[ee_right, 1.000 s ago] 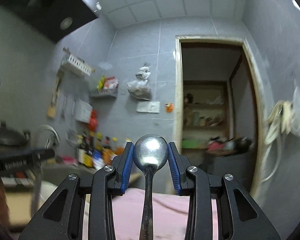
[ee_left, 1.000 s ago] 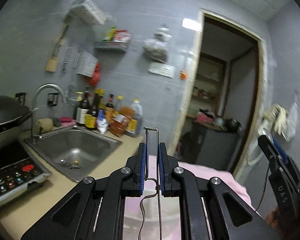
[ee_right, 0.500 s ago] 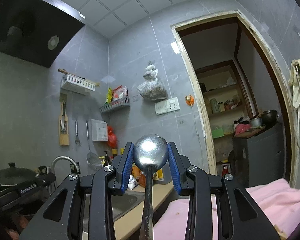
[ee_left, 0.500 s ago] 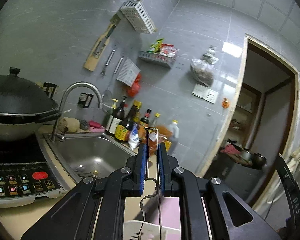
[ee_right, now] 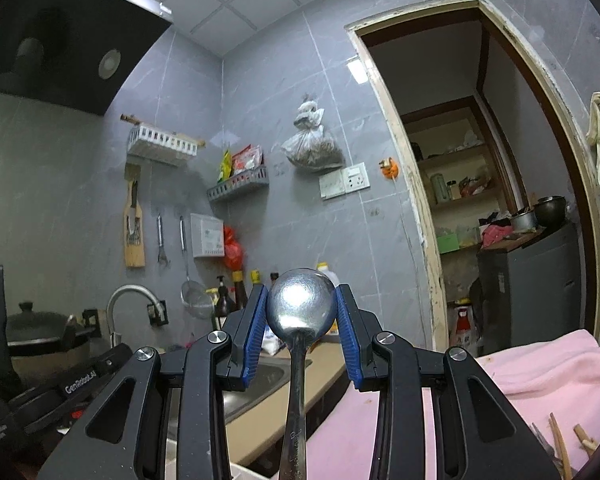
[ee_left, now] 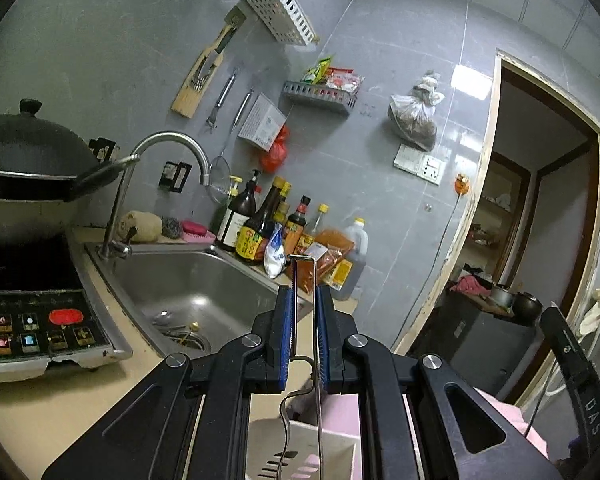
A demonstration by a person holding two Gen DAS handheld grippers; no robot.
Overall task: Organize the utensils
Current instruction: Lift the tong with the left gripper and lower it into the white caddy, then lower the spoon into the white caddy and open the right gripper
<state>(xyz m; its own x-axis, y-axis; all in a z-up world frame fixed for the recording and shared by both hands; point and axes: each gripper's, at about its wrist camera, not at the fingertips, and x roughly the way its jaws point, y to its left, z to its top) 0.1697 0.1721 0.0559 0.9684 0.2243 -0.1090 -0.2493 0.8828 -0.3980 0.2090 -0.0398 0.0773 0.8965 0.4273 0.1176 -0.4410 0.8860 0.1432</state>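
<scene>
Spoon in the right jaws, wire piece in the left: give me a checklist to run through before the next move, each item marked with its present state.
1. Spoon gripped by the right gripper: ok, bowl sits between the blue pads.
2. Wire handle clamped in the left gripper: ok, jaws nearly shut on it.
3. White slotted caddy under the left gripper: ok, visible below; whether the wire is attached, cannot tell.
4. Caddy compartment free for the spoon: cannot tell, inside mostly hidden.
5. Spoon handle clear of the caddy rim: cannot tell.
6. Chopsticks on the pink cloth: not ok, unsorted.
</scene>
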